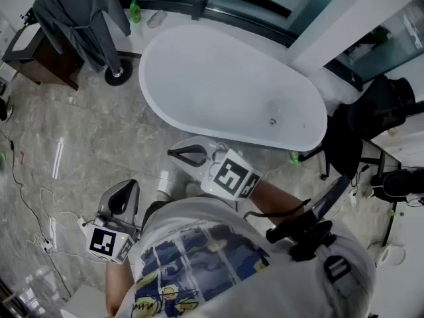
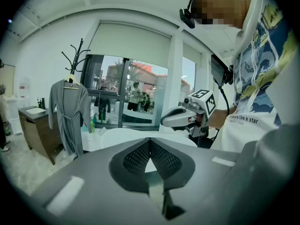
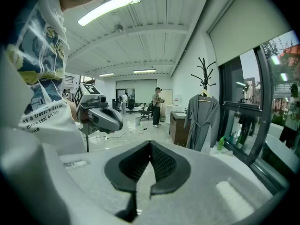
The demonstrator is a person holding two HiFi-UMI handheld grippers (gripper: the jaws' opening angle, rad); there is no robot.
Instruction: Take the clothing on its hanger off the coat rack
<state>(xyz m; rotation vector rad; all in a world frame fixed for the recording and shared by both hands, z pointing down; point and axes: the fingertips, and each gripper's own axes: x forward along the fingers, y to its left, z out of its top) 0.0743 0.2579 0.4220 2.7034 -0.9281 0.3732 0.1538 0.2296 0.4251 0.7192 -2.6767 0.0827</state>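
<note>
Nearest, on the near side of the bathtub (image 1: pixel 199 78) and close against the person's body: the left gripper (image 2: pixel 150 143), low at the hip. Its fingers (image 2: pixel 135 159) brought together tip to tip, with nothing held between. A little nearer to the bathtub, the right gripper (image 3: pixel 150 146), fingers (image 3: pixel 165 165) also fully closed and also empty. Neither one at work on anything.

Further out, past the left end of the bathtub and well apart from both grippers: the coat rack (image 2: pixel 78 55), upright on its round base (image 1: pixel 119 75), just beside a dark cabinet (image 1: pixel 36 55). Hung on it, the gray robe (image 1: pixel 79 18) on its hanger (image 2: pixel 71 81), sleeves down and belt tied at the waist.

Judged from this: no part of the task done yet. Robe and hanger not touched, still on the rack. Left to do, most probably:
- to go around the bathtub's left end to the rack;
- to open one pair of fingers and close them on the hanger near its hook;
- to lift the hook free of the rack arm;
- to carry the robe away without dragging it on the floor.
</note>
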